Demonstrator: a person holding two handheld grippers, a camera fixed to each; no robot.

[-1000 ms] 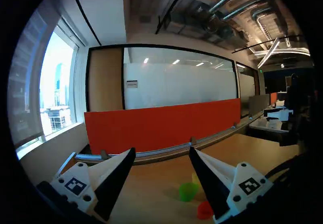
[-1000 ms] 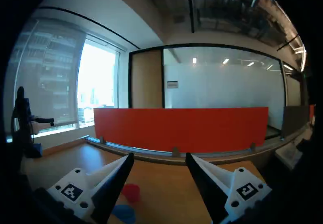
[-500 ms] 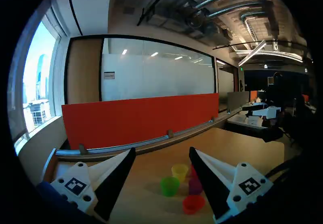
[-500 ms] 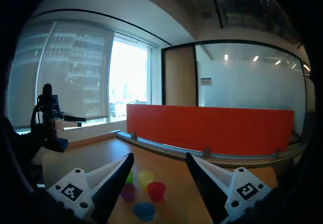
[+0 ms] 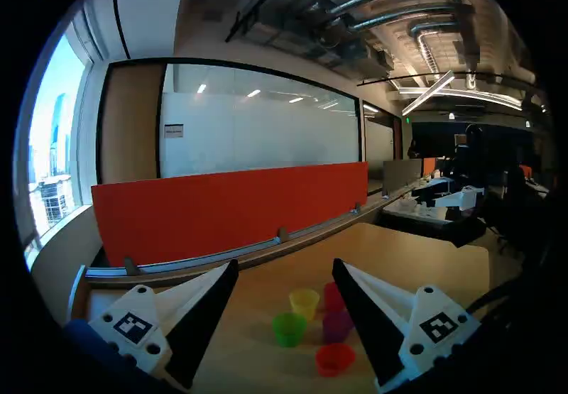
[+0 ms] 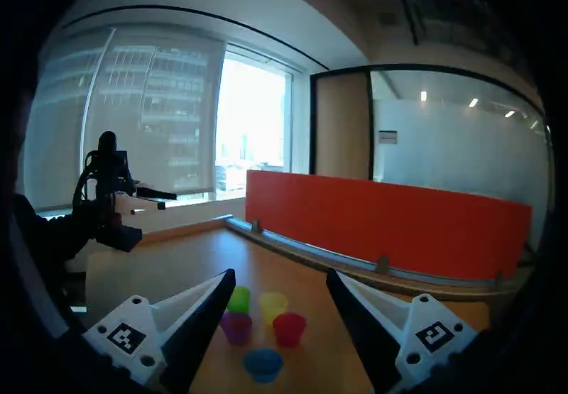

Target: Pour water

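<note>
Several small coloured plastic cups stand in a cluster on a wooden desk (image 5: 397,252). In the left gripper view I see a yellow cup (image 5: 304,302), a green cup (image 5: 288,329), a purple cup (image 5: 335,325) and a red cup (image 5: 334,358) low between my fingers. My left gripper (image 5: 282,262) is open and holds nothing. In the right gripper view the green cup (image 6: 239,299), yellow cup (image 6: 272,306), purple cup (image 6: 236,326), red cup (image 6: 289,328) and a blue cup (image 6: 263,363) sit ahead. My right gripper (image 6: 279,272) is open above them, touching none.
An orange divider panel (image 5: 227,206) with a metal rail runs along the desk's far edge. A black device on a stand (image 6: 106,195) sits at the desk's left end by the large window (image 6: 252,128). More desks with items (image 5: 454,206) lie to the right.
Both views have swung and tilted so the cup cluster moved up into sight between the fingers. The left view turned rightward, the right view leftward. Both grippers stayed open.
</note>
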